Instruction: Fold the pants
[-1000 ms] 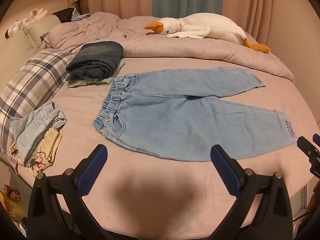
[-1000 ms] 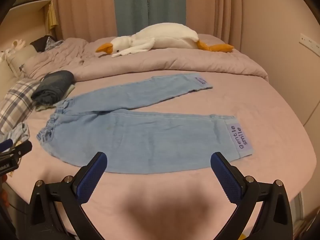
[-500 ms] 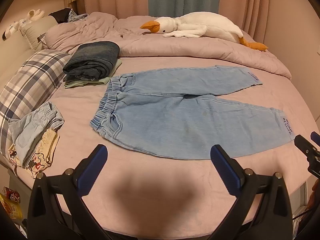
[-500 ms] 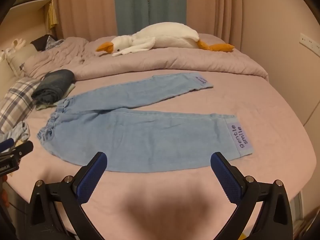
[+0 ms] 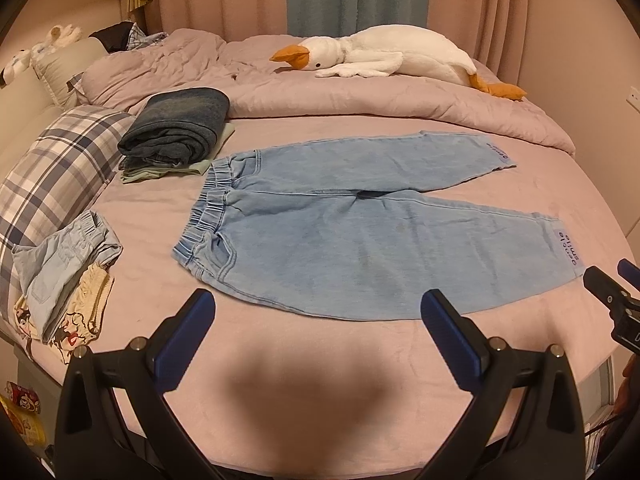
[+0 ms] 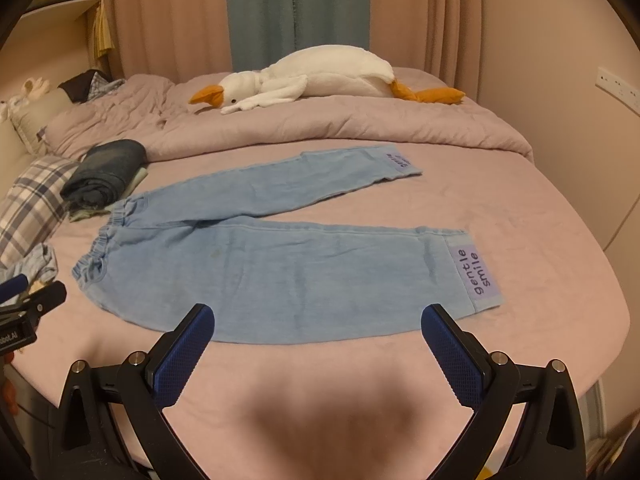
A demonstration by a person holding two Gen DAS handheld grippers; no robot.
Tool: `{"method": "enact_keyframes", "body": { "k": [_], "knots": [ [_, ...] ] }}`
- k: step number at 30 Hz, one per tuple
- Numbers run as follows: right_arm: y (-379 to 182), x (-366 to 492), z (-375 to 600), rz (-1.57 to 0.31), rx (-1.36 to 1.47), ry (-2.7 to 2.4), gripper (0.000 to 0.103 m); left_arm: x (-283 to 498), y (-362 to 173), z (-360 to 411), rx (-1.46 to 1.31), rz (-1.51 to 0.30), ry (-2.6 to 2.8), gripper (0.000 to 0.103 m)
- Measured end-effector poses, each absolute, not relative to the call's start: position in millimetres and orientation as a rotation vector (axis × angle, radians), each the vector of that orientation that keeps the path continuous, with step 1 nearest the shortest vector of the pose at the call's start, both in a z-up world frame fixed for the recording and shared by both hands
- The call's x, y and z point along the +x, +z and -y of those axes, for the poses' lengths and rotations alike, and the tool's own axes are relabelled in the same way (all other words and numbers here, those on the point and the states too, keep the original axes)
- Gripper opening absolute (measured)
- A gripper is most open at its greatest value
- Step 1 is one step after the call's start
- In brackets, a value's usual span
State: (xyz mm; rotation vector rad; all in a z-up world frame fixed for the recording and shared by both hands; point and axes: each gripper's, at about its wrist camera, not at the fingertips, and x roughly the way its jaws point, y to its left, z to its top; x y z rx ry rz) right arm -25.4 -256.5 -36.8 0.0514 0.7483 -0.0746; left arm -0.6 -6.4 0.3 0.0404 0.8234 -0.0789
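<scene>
Both jaws were held spread wide, with nothing gripped in either. Neither the left gripper (image 5: 318, 312) nor the right gripper (image 6: 318, 326) was touching cloth; each was held above the near edge of the bed (image 5: 280, 364), just short of the pants (image 5: 360, 232).

The pants were laid flat on the pink sheet, unfolded, with the long axis running crosswise to both grippers. The waistband (image 5: 208, 216) was placed toward the left and the cuffs toward the right. The legs were splayed in a shallow V: the near leg lay closest to the jaws, and the far leg (image 6: 280, 184) was angled away toward the duvet (image 6: 340, 120). A lettered patch (image 6: 474, 274) was seen on the near cuff.

The waistband end lay on the left gripper's side, and the near cuff lay on the right gripper's side, so each end was matched to the arm nearer it. No fold was judged to have been made yet. A first fold, leg over leg, was judged likely, for which the near long edge would have to be lifted and carried away from the jaws toward the far leg.

A folded stack (image 5: 176, 132) beside the waistband was judged to be well clear of that move.
</scene>
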Motion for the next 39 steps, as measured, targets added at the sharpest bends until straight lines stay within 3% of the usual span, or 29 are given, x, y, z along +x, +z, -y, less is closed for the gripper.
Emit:
{"method": "enact_keyframes", "body": {
  "k": [39],
  "knots": [
    [-34.8, -27.0, 252.2, -0.748, 0.04, -0.076, 0.103, -2.9, -1.3, 6.4, 0.036, -0.828, -0.097, 0.103]
  ]
}}
